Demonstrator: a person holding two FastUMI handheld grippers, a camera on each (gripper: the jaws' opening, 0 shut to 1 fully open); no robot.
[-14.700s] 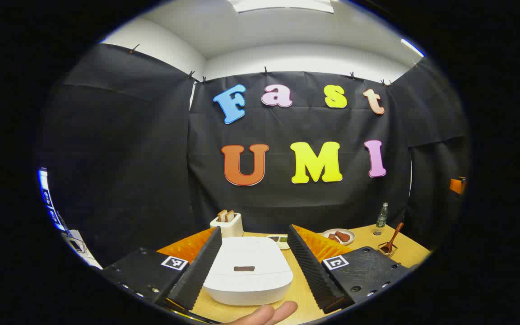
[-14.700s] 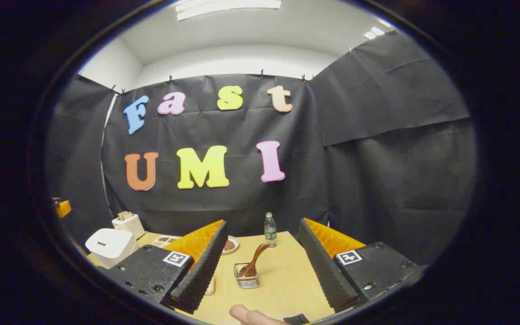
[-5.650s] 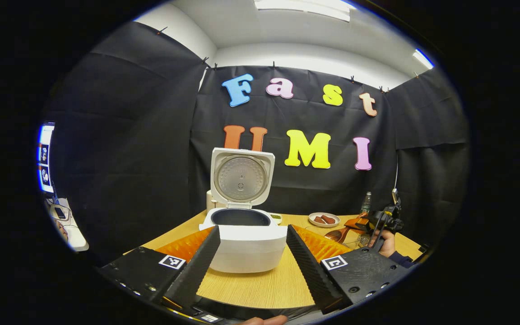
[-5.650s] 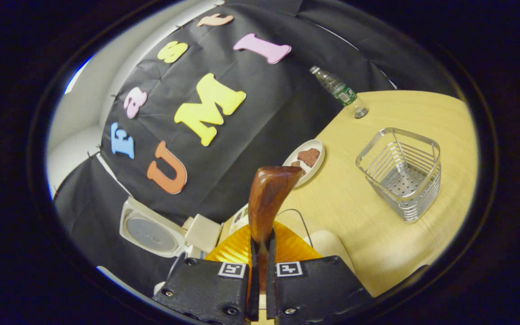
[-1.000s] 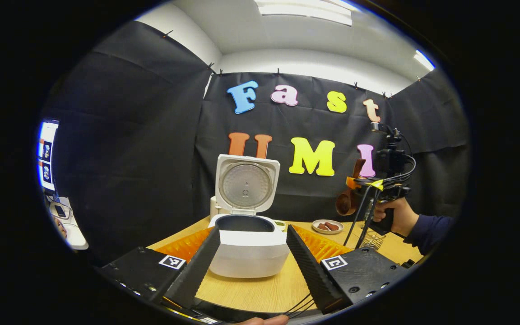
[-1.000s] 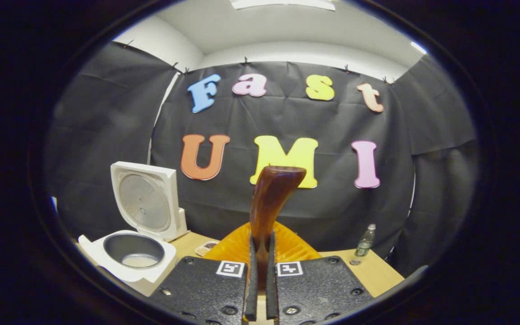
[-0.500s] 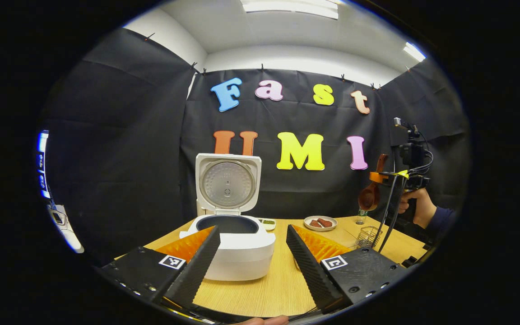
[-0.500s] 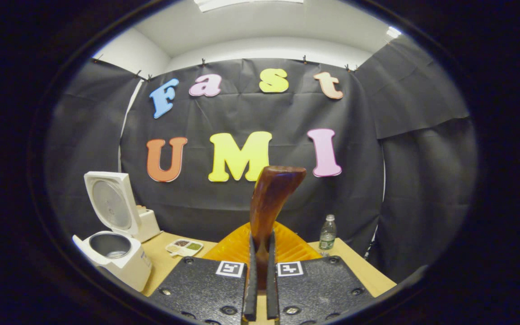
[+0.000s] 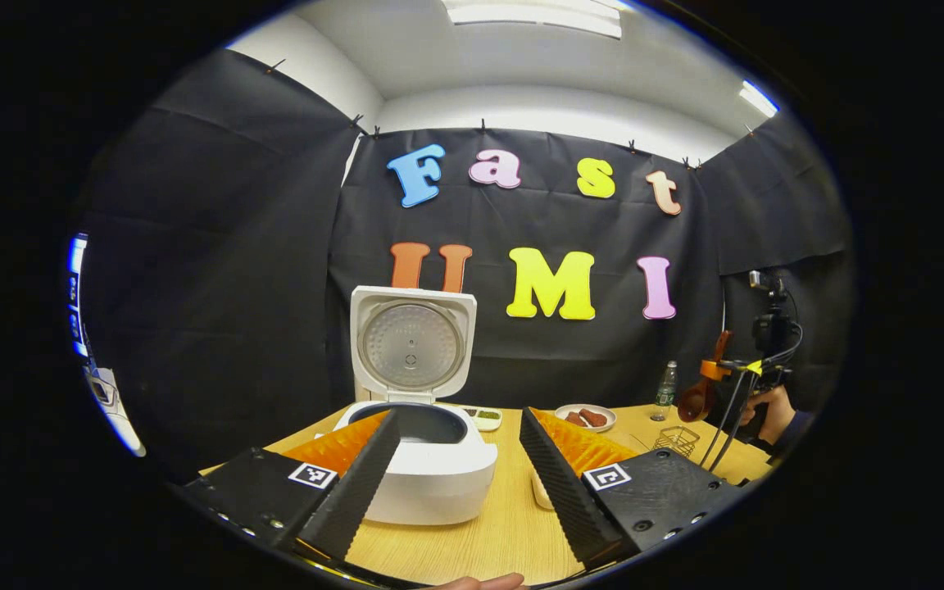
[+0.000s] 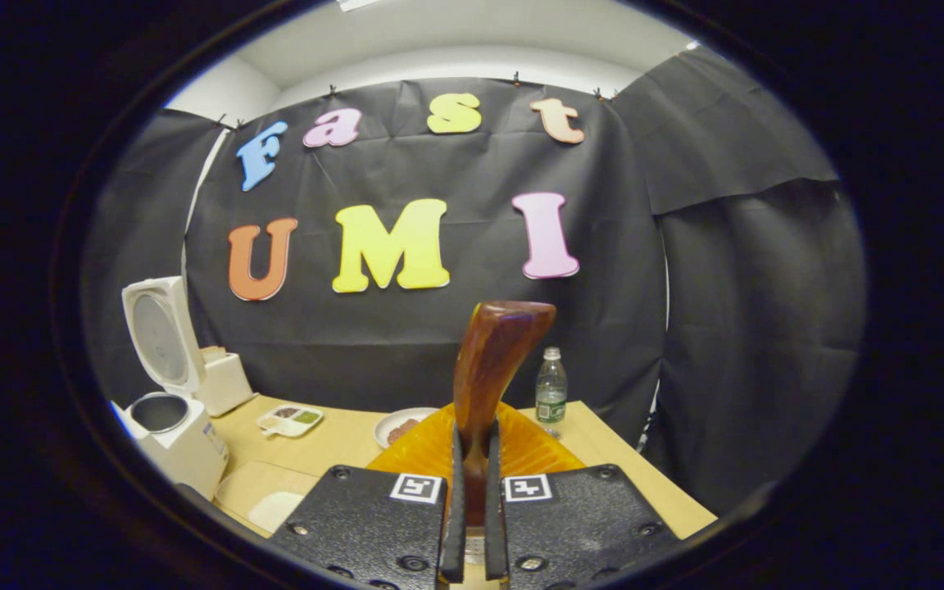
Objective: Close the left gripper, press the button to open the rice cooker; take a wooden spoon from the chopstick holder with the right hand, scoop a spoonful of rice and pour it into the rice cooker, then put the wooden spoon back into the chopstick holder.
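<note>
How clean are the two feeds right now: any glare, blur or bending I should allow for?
Left gripper view: sharp and evenly lit from a ceiling light, soft sheen on the rice cooker lid's inner plate, wall edges bowed by the fisheye. Right gripper view: the wooden spoon handle, clamped in the right gripper, stands close and slightly soft with a highlight; the water bottle is crisp.

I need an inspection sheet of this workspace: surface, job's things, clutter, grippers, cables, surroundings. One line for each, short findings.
Surface: wooden table.
Job's things: rice cooker with lid up; wooden spoon in right gripper; chopstick holder beneath it.
Clutter: bottle, plate of food, divided dish, toaster.
Grippers: left gripper open, holding nothing; right shut on spoon.
Cables: black cables hang from the right gripper.
Surroundings: black cloth wall, ceiling light.
</note>
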